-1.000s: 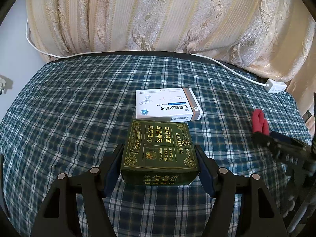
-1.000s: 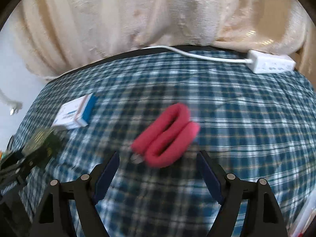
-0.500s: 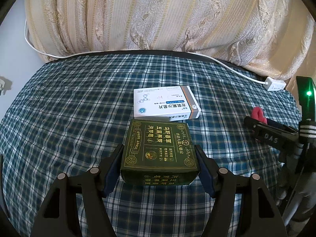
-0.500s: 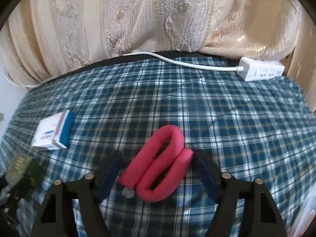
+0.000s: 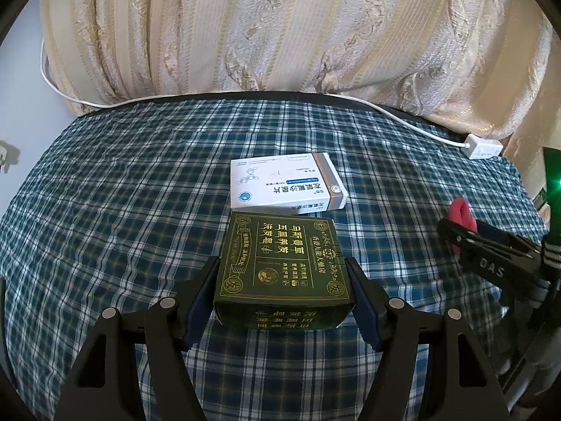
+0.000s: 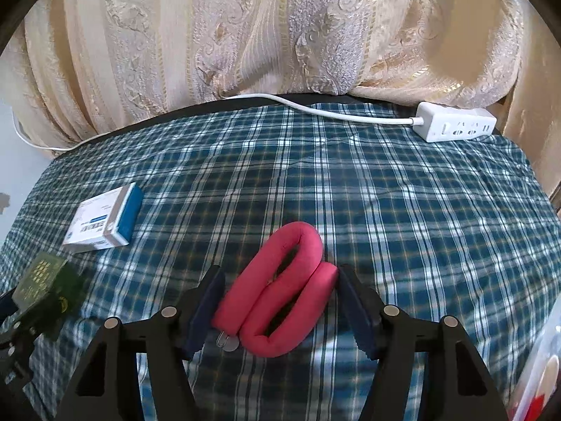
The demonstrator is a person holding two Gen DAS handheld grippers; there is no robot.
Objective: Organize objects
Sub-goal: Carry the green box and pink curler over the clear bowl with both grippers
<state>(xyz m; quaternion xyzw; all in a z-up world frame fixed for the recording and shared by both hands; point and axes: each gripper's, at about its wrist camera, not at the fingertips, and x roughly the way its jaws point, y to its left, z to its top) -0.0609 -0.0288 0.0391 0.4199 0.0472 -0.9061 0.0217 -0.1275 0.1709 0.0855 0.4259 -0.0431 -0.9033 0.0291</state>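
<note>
My left gripper (image 5: 282, 298) is shut on a dark green box with gold print (image 5: 282, 266), held just in front of a white and blue medicine box (image 5: 285, 184) that lies on the plaid cloth. My right gripper (image 6: 278, 301) is shut on a folded pink foam roller (image 6: 280, 291) low over the cloth. The green box (image 6: 42, 277) and the white box (image 6: 103, 219) also show at the left in the right wrist view. The pink roller (image 5: 461, 212) shows at the right in the left wrist view.
A blue plaid cloth (image 5: 122, 193) covers the table. A white power strip (image 6: 455, 126) with its cable lies at the back right edge. A cream patterned curtain (image 5: 280, 28) hangs right behind the table. A pale container edge (image 6: 540, 379) shows at the lower right.
My right gripper has closed in on the pink roller, which now sits between its fingers. The left gripper and green box have moved slightly nearer the white box.
</note>
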